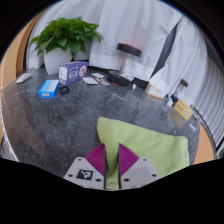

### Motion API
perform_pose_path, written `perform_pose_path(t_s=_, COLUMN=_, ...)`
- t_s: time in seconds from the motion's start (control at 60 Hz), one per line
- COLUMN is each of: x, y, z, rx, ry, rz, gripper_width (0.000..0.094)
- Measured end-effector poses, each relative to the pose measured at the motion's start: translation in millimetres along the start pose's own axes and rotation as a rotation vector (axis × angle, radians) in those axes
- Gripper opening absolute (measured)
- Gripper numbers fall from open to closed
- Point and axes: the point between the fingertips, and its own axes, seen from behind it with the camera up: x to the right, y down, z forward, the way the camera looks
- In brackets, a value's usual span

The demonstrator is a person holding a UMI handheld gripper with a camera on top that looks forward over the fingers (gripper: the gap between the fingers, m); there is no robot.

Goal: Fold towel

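Note:
A lime-green towel [150, 145] lies on the grey marble table [60, 125], spread ahead and to the right of the fingers. Its near edge runs down between the two magenta pads. My gripper [112, 160] is low over the table's near side. Both fingers [96, 158] press on the towel's near edge, with a thin strip of green cloth showing between them. The part of the towel under the fingers is hidden.
At the table's far side stand a potted plant [65, 38], a blue box [72, 70], a smaller blue box [47, 89], a black lamp [127, 50] and small items. A yellow box [182, 108] sits at the right. White curtains hang behind.

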Motion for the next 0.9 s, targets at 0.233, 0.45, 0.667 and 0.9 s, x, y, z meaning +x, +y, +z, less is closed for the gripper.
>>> perform_pose_path(t_s=0.233, x=-7, y=-33, z=-19, rx=-0.008, ry=-0.081, rz=0.141, gripper_width=0.0043)
perform_pose_path(t_s=0.45, x=34, y=-148, z=-102, rx=0.178, ry=-0.342, rz=0.501, gripper_width=0.0043)
perform_pose_path(t_s=0.667, x=127, y=-61, z=-39, rx=0.057, ry=-0.249, rz=0.557, gripper_width=0.0182)
perform_pose_path(t_s=0.9, x=241, y=29, z=-15, rx=-0.051, ry=-0.044, rz=0.505, gripper_width=0.0812)
